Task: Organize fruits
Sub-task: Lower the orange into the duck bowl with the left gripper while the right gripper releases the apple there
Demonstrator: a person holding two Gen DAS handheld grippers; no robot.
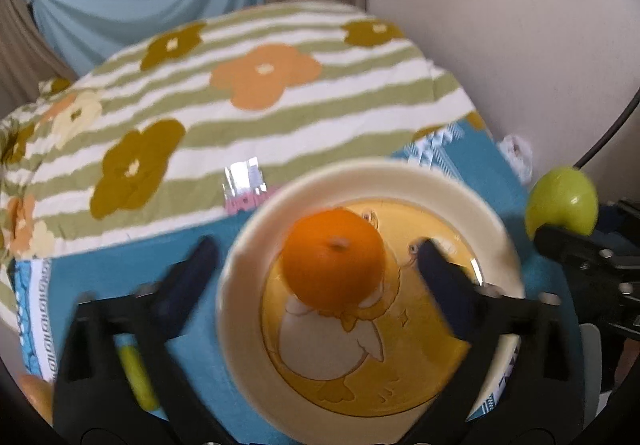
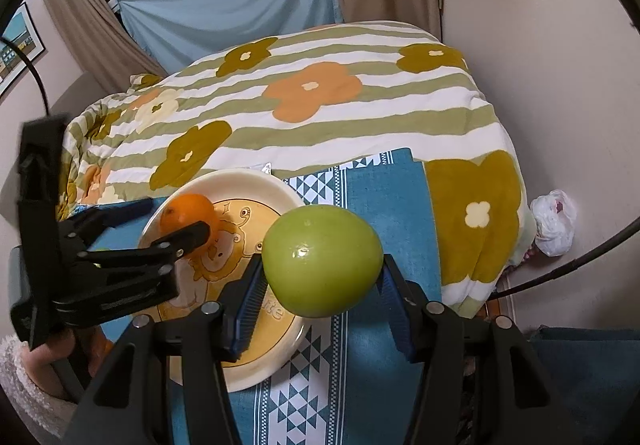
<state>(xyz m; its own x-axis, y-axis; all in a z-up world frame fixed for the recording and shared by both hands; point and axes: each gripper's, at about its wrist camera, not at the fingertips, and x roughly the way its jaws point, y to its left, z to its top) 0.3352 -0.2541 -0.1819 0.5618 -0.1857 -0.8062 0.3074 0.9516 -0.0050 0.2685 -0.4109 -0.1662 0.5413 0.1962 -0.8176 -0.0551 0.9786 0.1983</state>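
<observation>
An orange [image 1: 332, 257] lies in a cream plate [image 1: 240, 285] with a yellow duck picture. My left gripper [image 1: 317, 245] is open, one finger on each side of the orange, pads apart from it. The right wrist view shows the same orange [image 2: 188, 211] in the plate [image 2: 248, 181] between the left gripper's [image 2: 178, 216] spread fingers. My right gripper [image 2: 321, 265] is shut on a green apple [image 2: 322, 259], held above the plate's right edge. The apple [image 1: 560, 201] also shows at the right of the left wrist view.
The plate sits on a blue patterned cloth [image 2: 384, 205] in front of a striped flowered blanket [image 2: 320, 117]. A yellow-green object [image 1: 134, 373] and another orange fruit [image 1: 36, 393] lie left of the plate. A white plastic bag [image 2: 554, 221] lies by the wall.
</observation>
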